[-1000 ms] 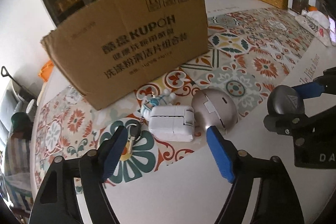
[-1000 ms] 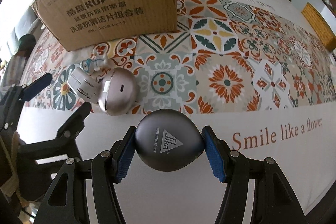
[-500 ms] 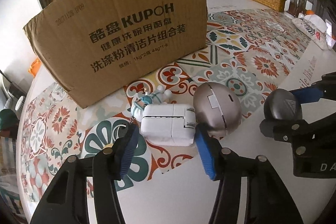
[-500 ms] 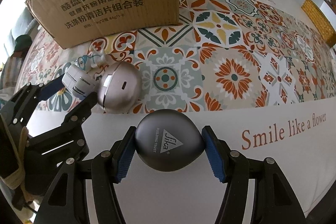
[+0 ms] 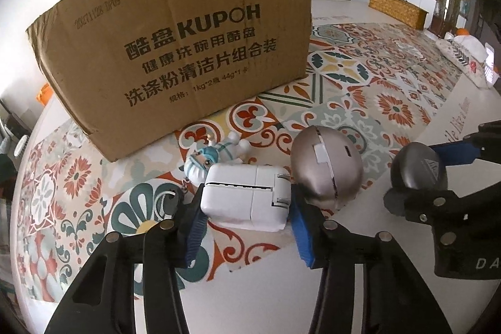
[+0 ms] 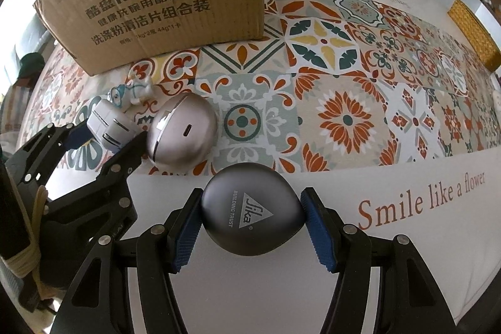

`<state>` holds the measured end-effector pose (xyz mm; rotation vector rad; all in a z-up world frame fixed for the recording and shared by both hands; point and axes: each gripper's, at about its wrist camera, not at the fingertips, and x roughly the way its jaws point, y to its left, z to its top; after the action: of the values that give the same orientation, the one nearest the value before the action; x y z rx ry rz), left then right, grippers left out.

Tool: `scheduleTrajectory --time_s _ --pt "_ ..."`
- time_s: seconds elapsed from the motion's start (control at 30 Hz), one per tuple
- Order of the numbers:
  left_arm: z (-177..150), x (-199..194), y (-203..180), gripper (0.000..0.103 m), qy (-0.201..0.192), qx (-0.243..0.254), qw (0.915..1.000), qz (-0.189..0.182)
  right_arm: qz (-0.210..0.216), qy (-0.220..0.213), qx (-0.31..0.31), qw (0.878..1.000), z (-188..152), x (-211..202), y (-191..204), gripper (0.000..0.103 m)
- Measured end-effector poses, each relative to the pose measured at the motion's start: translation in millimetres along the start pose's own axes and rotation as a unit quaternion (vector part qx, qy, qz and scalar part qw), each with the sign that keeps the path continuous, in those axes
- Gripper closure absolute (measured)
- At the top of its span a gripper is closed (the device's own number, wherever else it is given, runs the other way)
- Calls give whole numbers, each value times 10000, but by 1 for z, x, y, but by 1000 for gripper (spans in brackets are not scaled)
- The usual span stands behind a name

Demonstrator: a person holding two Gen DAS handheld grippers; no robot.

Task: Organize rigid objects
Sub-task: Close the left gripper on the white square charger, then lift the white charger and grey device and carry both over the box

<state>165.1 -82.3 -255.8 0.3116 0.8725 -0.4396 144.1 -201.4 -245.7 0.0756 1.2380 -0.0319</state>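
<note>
left gripper [image 5: 247, 227] straddling white charger [image 5: 245, 196], right gripper [image 6: 252, 235] gripping case [image 6: 252, 208]

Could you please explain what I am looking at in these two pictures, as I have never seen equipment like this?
There is no robot here: a person holds a two-finger tool in each hand, and each tool carries a fisheye camera looking along its fingers. In the left view, the left tool has its blue pads on either side of a white charger on the patterned tablecloth. In the right view, the right tool grips a dark grey rounded case. A silver rounded case and a small figurine also lie on the cloth, in front of a cardboard box.
</note>
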Motion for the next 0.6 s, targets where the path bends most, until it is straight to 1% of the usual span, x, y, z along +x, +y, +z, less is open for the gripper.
scheduleTrajectory --time_s 0.13,0.27,0.6 --pt "-2 -11 -1 55 -1 -72 10000 -26 43 -66 -43 10000 -1 -5 2 41" --pt "-1 -25 1 55 3 -249 9997 -7 75 -148 -83 9998 -2 -12 2 41" --pt "13 -68 15 55 -173 -700 9968 342 267 -518 -144 9982 2 -45 6 41"
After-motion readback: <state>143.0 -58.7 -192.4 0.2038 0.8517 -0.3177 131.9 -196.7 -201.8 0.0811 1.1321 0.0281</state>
